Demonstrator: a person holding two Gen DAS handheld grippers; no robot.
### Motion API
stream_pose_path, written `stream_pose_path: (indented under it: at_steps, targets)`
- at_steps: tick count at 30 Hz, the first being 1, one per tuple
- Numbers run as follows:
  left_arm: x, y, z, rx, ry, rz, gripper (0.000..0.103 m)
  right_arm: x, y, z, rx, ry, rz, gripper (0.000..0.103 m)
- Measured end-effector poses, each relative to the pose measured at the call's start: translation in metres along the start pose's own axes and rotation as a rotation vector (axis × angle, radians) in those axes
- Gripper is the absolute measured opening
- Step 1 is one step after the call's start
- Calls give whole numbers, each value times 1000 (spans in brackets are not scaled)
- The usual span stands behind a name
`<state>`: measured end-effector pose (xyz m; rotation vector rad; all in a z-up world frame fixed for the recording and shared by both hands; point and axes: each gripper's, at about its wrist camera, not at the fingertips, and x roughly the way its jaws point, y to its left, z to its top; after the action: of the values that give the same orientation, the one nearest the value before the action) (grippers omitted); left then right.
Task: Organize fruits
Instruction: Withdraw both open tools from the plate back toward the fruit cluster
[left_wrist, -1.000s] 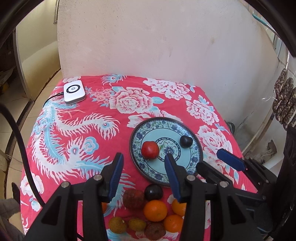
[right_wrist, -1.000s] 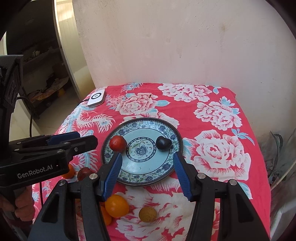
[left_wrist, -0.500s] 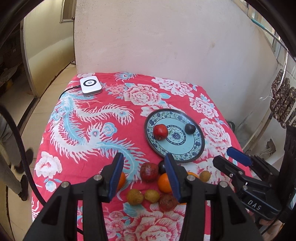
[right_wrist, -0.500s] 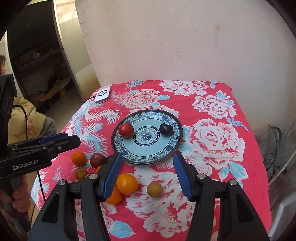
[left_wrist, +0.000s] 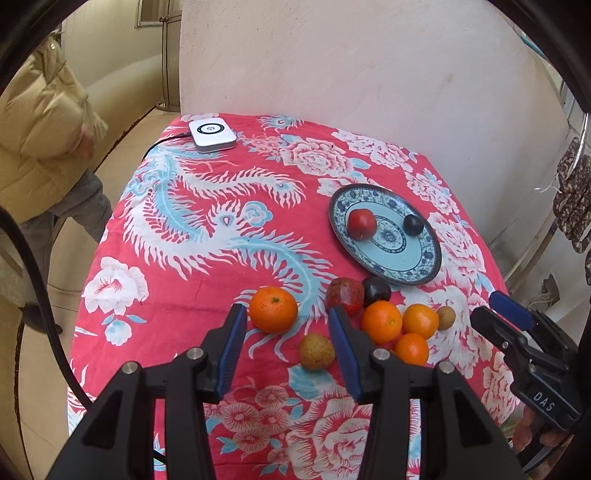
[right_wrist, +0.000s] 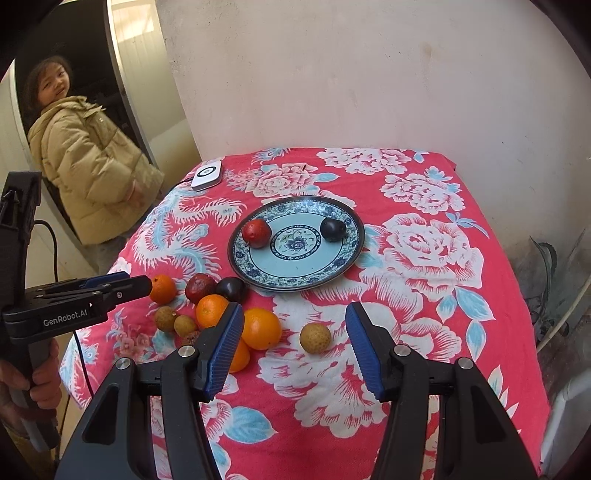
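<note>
A blue patterned plate (left_wrist: 424, 266) (right_wrist: 332, 273) on the red floral cloth holds a red fruit (left_wrist: 361, 223) (right_wrist: 256, 232) and a dark plum (left_wrist: 412, 225) (right_wrist: 332, 229). In front of it lie several loose fruits: oranges (left_wrist: 273, 308) (right_wrist: 261, 328), a dark red fruit (left_wrist: 345, 295) (right_wrist: 200, 287), a dark plum (left_wrist: 376, 290) (right_wrist: 231, 289) and small tan fruits (left_wrist: 316, 351) (right_wrist: 314, 338). My left gripper (left_wrist: 286, 345) is open and empty above the near orange. My right gripper (right_wrist: 293, 343) is open and empty above a tan fruit.
A white device (left_wrist: 212, 135) (right_wrist: 207, 178) with a cable sits at the table's far left corner. A child in a tan jacket (right_wrist: 88, 166) stands left of the table. A plaster wall (left_wrist: 351, 74) backs the table.
Both grippers have drawn back and up from the plate, so more of the table and all the loose fruits show. The child has come into view at the left.
</note>
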<state>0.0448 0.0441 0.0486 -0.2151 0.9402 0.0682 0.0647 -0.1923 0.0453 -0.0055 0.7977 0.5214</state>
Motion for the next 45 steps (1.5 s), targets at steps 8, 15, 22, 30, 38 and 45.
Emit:
stream_pose_path:
  at_steps: [8,15,22,30,38,45]
  targets:
    - [11,2,-3,0,15,5,49,8,-3,-9,-4,21,-21,59]
    - [19,3,-3,-3,26,12,49,18,-11,-13,16,40,-46,59]
    - [26,7,-3,-14,35,10,49,30,-15,-18,20,66,-62,59]
    - [30,8,-3,-18,33,-6,49,37,-12,-20,-1,83,-61,50]
    - [33,9,-2,-23,36,-36,46,44,-10,-22,-16,95,-65,38]
    - [34,17,-2,-50,35,-52,35,46,-10,-21,-13,90,-65,31]
